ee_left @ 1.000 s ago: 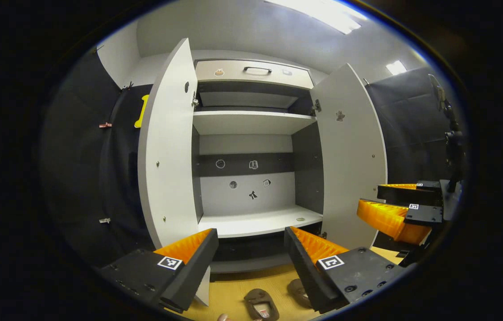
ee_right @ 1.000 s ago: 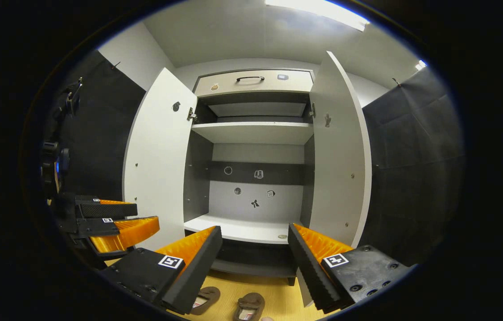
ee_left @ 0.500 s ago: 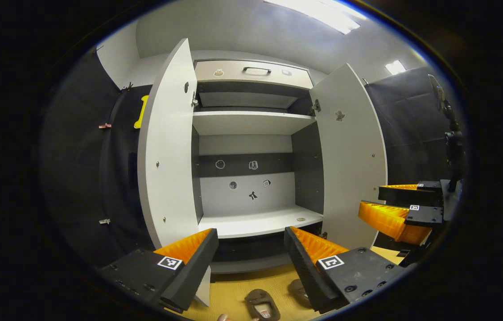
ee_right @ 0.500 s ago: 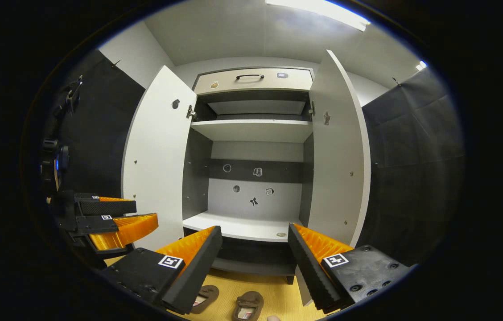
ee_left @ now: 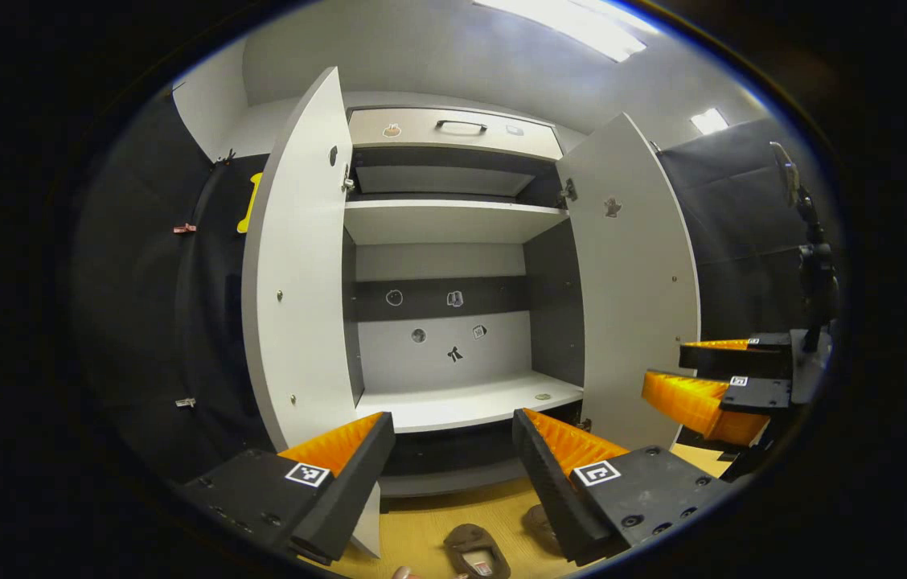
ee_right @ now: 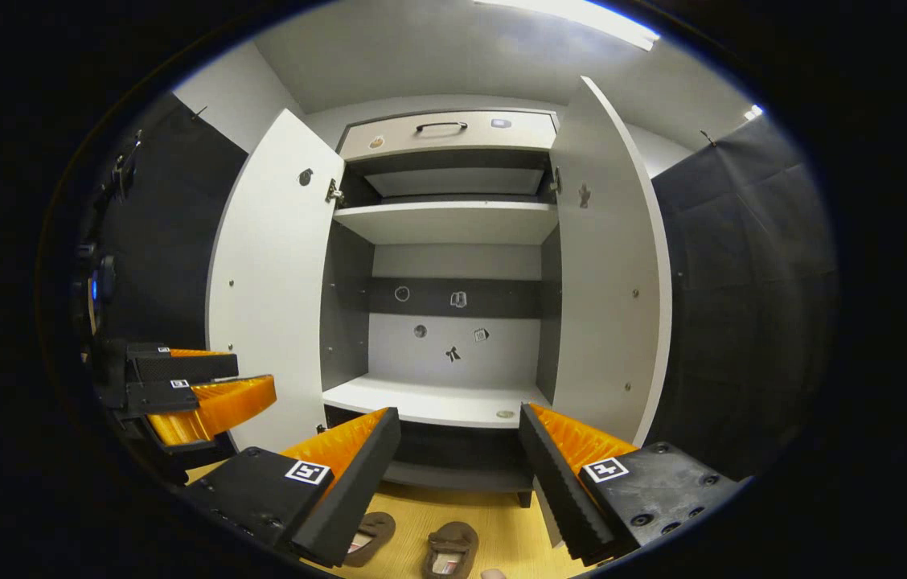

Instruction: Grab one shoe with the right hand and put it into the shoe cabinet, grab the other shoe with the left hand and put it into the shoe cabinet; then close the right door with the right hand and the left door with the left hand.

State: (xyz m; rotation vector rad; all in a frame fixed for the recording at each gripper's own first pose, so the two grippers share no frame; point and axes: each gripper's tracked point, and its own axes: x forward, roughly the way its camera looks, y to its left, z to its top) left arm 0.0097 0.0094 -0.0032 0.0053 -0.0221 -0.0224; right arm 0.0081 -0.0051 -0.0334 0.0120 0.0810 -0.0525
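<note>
Brown shoes (ee_right: 412, 547) on the wood floor (ee_right: 502, 527) before the open cabinet (ee_right: 441, 402), none picked up. First step not begun. Right gripper (ee_right: 457, 466) and left gripper (ee_left: 453, 466) both spread apart, holding nothing. Next: lower the right one onto a shoe. Shelves bare except one small round bit (ee_right: 506, 414).

- The shoe cabinet (ee_right: 453, 265) stands with both doors swung wide, so its front is unblocked between them.
- The lower shelf (ee_right: 429, 402) is bare but for a small round thing (ee_right: 506, 414) near its right front edge; the upper shelf (ee_right: 445, 221) caps the room above it.
- The left door (ee_right: 268, 281) and right door (ee_right: 610, 265) jut outward, walling the approach on either side.
- Two shoes (ee_right: 449, 551) lie on the floor (ee_right: 502, 531) just before the cabinet.
</note>
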